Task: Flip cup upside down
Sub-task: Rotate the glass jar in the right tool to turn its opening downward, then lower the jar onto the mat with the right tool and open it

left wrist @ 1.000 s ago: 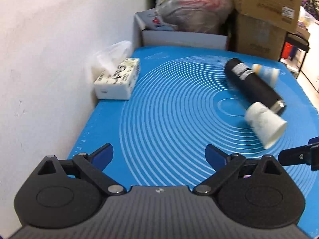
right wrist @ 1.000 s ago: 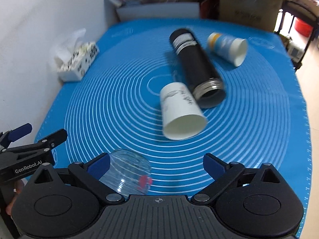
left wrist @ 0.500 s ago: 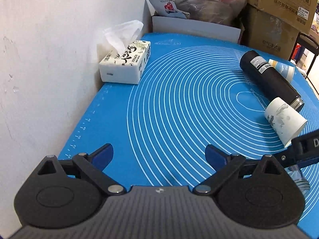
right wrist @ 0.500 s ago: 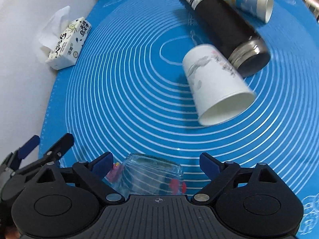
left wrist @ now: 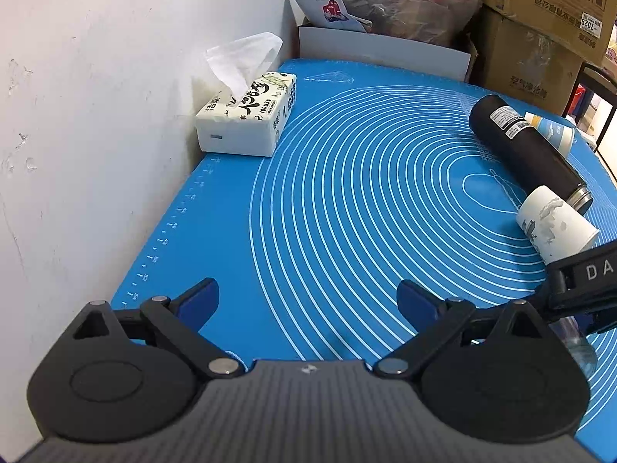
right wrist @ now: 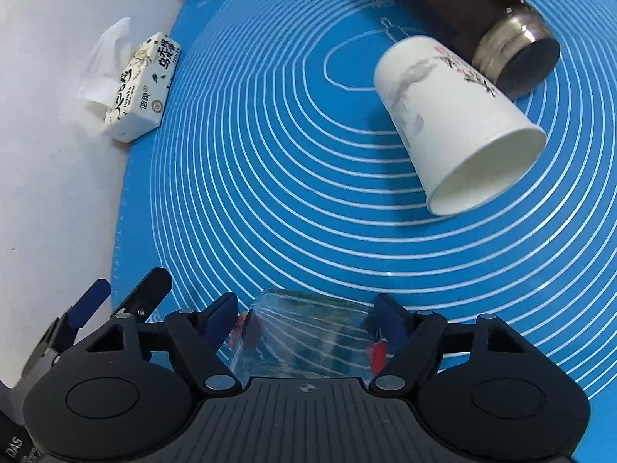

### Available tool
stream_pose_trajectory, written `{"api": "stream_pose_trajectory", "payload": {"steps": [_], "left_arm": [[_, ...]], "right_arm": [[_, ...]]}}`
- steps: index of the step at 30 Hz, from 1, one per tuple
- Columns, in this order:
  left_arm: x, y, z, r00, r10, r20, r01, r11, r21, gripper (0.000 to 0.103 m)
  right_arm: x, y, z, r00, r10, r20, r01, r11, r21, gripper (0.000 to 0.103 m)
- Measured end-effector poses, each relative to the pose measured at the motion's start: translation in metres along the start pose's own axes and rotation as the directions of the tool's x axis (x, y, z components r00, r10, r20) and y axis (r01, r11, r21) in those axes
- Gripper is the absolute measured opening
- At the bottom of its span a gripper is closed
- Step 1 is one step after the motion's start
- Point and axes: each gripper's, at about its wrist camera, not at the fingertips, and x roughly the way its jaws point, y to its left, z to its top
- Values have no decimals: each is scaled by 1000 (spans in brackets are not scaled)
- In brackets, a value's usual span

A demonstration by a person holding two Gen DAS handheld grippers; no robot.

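White paper cup [right wrist: 459, 127] lies on its side on the blue mat [right wrist: 270, 154], mouth open toward the right wrist cam, nothing visible inside. Black flask [right wrist: 474, 11] lies on its side just behind it, metal-collared end nearest, touching or nearly touching the cup's base end. 2nd paper cup w/ blue print [left wrist: 553, 133] lies behind the flask; contents can't tell. Tissue box [left wrist: 246, 117] by the wall [left wrist: 77, 115], a tissue sticking out the top. Clear plastic cup [right wrist: 304, 335] sits on the mat between the right gripper [right wrist: 308, 318] fingers at the near edge, a blue pad [right wrist: 221, 310] at each flank, looks touching both sides; red marks on it. Fingers narrowed onto the cup, gripper low and angled down at the mat. Left gripper [left wrist: 308, 301] hovers over the mat's wall side, fingers wide apart, nothing between them. Cardboard boxes [left wrist: 540, 19] and a plastic bag [left wrist: 405, 0] stacked past the mat's far end.
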Motion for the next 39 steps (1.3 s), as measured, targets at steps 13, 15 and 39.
{"api": "stream_pose_trajectory", "payload": {"steps": [13,15,39], "left_arm": [[-3,1,0,1000,-6,10,6,1000,-4,98],[-5,0,0,1000,-7,17,7,1000,-4,98],[-11,-11,-6,999,-23,26,22,1000,8,98]], "right_arm": [[-29,0,-8,978,-9,209,29,995,-95,75],[-35,0,-13,956,-30,293,71,989,-130,75],[-30,29,-46,837,-97,539,336,868,-366,73]]}}
